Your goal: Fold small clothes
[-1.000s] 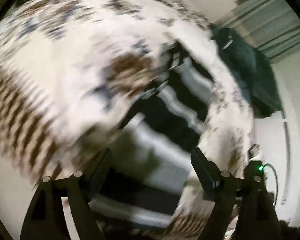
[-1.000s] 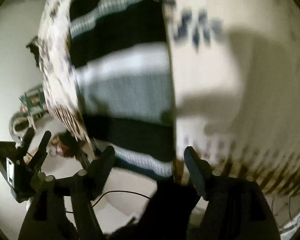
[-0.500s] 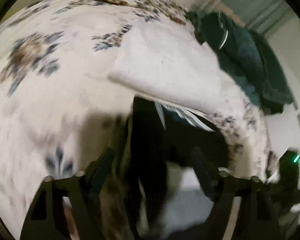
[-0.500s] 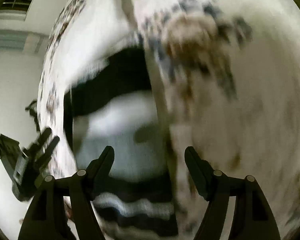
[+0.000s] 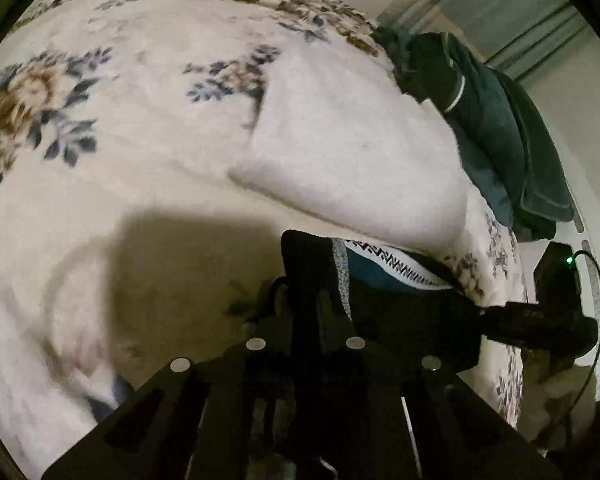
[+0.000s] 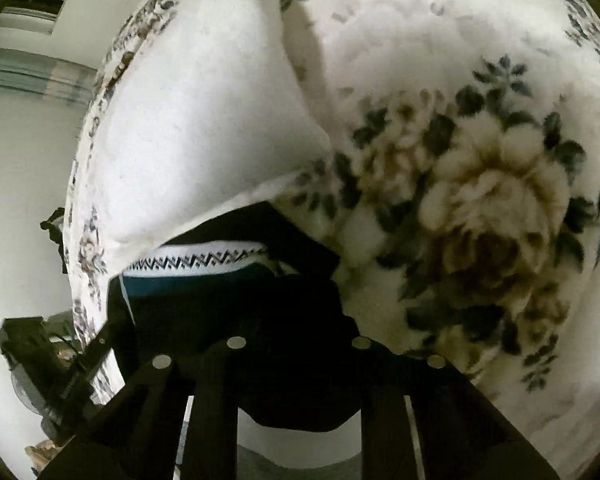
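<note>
A: Where's the garment (image 5: 400, 312)?

B: On the bed's floral blanket (image 5: 120, 160), its far edge tucked under a white pillow (image 5: 340, 152).

A: And the jaws?

B: The left gripper (image 5: 304, 300) is clamped shut on a dark corner. The right gripper (image 6: 296, 312) is closing, cloth bunched between its jaws. Probably both take near corners so the piece can be lifted and folded.

garment (image 5: 400, 280): black, white zigzag band, maybe teal | blanket (image 5: 140, 120): cream floral
</note>
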`<action>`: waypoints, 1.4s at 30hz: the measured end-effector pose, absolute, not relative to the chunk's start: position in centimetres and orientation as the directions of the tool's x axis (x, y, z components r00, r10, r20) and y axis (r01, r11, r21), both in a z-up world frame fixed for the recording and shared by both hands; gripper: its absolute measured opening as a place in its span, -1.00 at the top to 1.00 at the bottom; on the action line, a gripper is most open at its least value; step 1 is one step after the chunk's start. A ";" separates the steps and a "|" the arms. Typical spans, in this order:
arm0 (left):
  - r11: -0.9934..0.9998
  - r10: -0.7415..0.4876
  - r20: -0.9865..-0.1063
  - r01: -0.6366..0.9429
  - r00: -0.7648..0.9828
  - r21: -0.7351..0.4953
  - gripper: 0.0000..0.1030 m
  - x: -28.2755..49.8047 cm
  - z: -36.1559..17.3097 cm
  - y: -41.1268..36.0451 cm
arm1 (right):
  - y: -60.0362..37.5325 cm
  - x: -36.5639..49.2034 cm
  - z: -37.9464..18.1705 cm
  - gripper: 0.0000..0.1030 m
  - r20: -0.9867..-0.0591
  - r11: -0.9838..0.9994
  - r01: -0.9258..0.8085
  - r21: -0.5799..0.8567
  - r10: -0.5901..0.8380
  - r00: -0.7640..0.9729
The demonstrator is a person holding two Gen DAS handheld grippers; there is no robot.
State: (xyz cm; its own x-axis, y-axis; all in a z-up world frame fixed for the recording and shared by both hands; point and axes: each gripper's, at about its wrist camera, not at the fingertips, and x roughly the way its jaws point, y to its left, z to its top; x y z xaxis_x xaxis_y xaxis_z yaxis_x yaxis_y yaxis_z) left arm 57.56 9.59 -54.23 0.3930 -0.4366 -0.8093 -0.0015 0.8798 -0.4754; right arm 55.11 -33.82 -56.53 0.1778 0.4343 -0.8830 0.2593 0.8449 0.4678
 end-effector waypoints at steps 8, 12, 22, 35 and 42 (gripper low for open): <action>0.877 -0.447 -0.810 0.011 0.378 -0.479 0.86 58.0 -54.8 9.1 | -35.3 57.8 -60.0 0.59 -0.852 0.757 0.402 0.515 0.505 0.140; 0.880 -0.447 -0.815 0.017 0.368 -0.475 0.86 58.0 -55.1 9.4 | -38.9 58.6 -61.6 0.79 -0.823 0.616 0.569 0.545 0.523 0.223; 0.730 -0.588 -0.733 -0.166 0.343 -0.663 0.17 56.8 -54.9 12.8 | -39.1 56.2 -56.6 -0.26 -0.801 0.683 0.433 0.589 0.564 0.200; 0.779 -0.568 -0.786 -0.147 0.247 -0.609 0.63 52.5 -56.9 8.7 | -34.3 42.1 -60.1 -0.26 -0.792 0.662 0.502 0.557 0.606 0.080; 0.833 -0.505 -0.820 -0.098 0.269 -0.545 -0.19 50.5 -52.5 8.3 | -30.1 41.4 -55.8 -0.26 -0.859 0.803 0.323 0.501 0.506 0.075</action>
State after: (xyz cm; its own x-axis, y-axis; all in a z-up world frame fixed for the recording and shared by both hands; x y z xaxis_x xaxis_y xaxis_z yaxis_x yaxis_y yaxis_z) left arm 50.50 8.34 -52.52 0.2694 -0.5047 -0.8202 -0.0979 0.8329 -0.5447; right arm 41.37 -30.11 -55.79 0.0749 0.5057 -0.8595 0.3230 0.8031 0.5007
